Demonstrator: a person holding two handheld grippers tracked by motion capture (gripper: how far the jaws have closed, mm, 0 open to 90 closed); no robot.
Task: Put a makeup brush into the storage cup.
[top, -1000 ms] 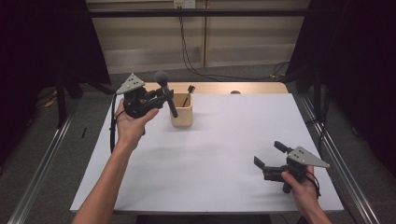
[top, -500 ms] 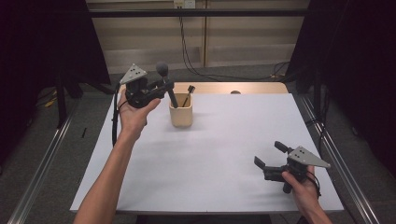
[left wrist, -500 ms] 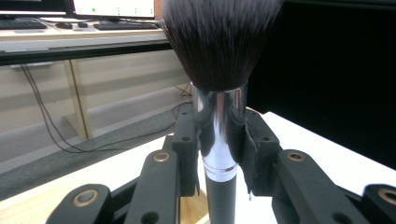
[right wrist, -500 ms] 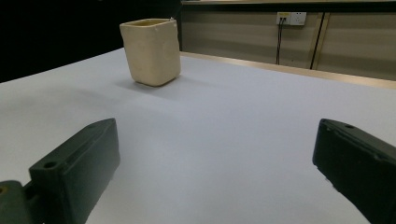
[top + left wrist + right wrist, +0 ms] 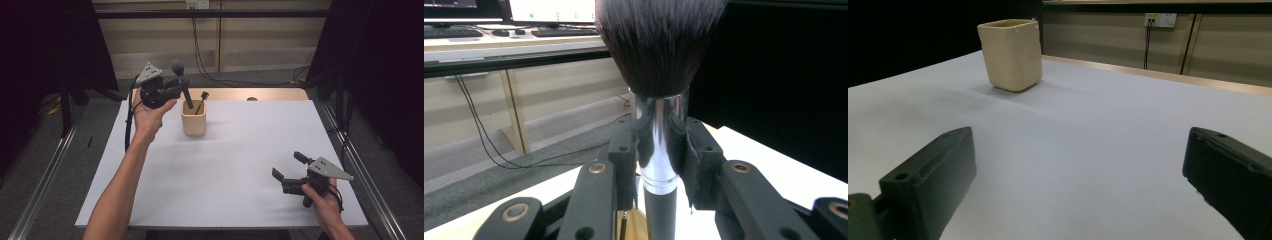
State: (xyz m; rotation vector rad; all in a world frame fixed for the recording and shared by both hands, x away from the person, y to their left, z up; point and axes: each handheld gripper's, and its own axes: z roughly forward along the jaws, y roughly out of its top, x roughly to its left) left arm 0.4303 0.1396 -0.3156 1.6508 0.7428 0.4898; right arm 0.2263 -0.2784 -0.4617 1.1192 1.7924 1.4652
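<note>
Brush (image 5: 181,85) moved left above white table (image 5: 240,165).

No text, label, brand or number can be read — none on the cup (image 5: 193,123), the brush (image 5: 659,75) or the grippers; the distant monitors (image 5: 551,10) are too blurred to be made out.

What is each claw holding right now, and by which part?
Left claw grips the makeup brush by its metal ferrule; right claw holds nothing.
</note>
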